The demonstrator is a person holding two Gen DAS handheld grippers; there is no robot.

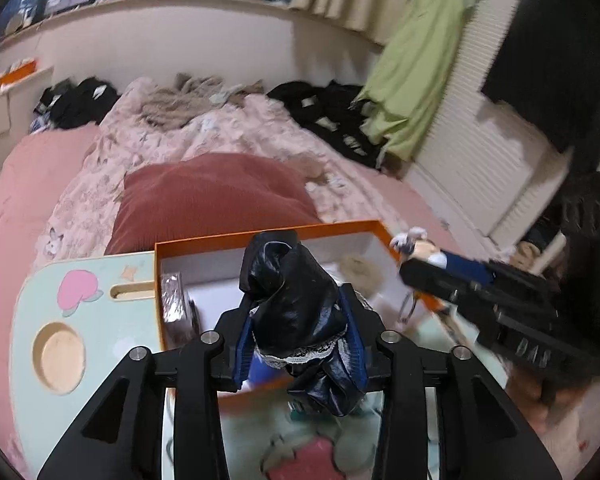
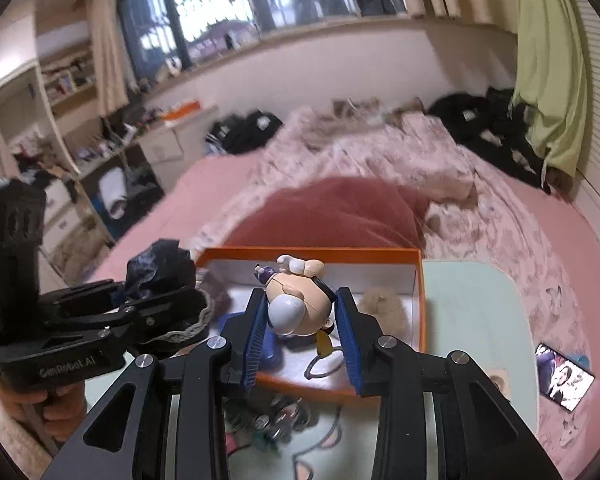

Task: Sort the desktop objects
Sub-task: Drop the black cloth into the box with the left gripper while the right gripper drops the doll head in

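An orange box (image 2: 418, 300) with a white inside stands on a pale green lap table (image 2: 472, 320) on the bed. My left gripper (image 1: 298, 320) is shut on a shiny black doll garment with a lace hem (image 1: 296, 300), held up over the box. From the right wrist view, the left gripper (image 2: 160, 308) is at the box's left side. My right gripper (image 2: 300, 312) is shut on a cream and white toy figure (image 2: 300, 300) with a key ring (image 2: 320, 364) dangling, above the box. In the left wrist view the right gripper (image 1: 416, 268) and figure (image 1: 420, 246) are at the box's right corner.
Inside the box lie a beige fluffy ball (image 2: 382, 308), a blue item (image 2: 272, 344), a grey fuzzy piece (image 2: 216, 296) and a shiny pink packet (image 1: 174, 300). Small trinkets (image 2: 272, 420) sit on the table before the box. A phone (image 2: 564, 380) lies on the pink sheet; a red pillow (image 1: 212, 196) is behind.
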